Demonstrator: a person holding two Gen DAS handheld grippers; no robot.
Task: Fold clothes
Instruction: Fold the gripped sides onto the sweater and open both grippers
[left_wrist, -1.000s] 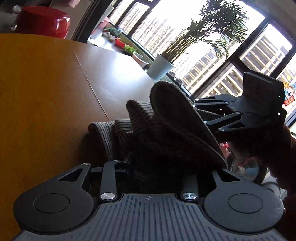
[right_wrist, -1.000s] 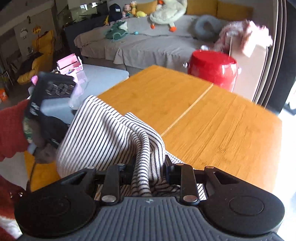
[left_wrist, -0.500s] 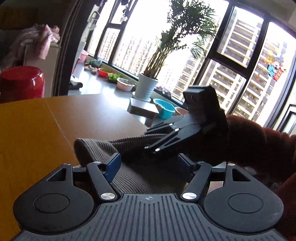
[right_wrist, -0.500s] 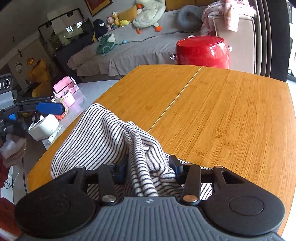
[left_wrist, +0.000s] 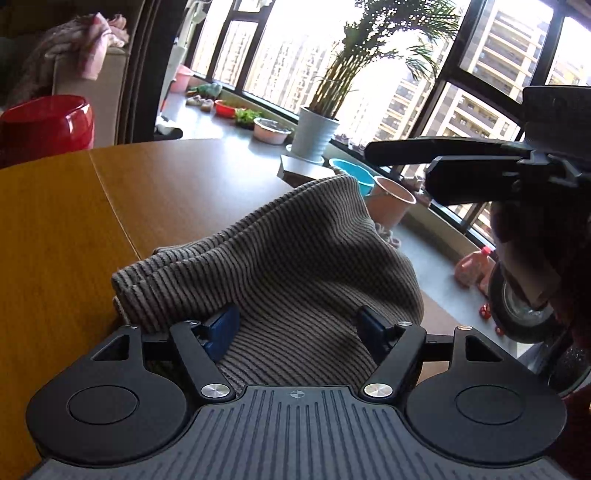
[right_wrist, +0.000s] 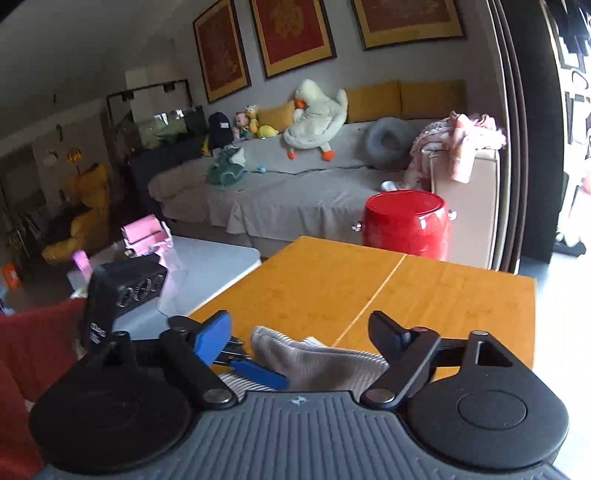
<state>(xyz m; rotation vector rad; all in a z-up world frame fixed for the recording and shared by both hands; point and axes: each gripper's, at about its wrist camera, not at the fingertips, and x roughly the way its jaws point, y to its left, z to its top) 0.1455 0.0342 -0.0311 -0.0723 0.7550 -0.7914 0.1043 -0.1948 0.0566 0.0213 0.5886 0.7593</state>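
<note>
Striped garment (left_wrist: 291, 266) bunched between my left fingers, on the wooden table (left_wrist: 55, 240).
Left gripper (left_wrist: 295, 325) spread wide, cloth heaped toward 12 o'clock; right gripper (right_wrist: 299, 328) also wide, holding nothing, at my 2 o'clock.

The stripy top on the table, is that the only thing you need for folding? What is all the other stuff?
For the folding:
striped knit top
left gripper, jaws open
right gripper, jaws open
wooden table

Just lying about:
red stool
potted palm
duck plush
pink clothes on the sofa arm
</note>
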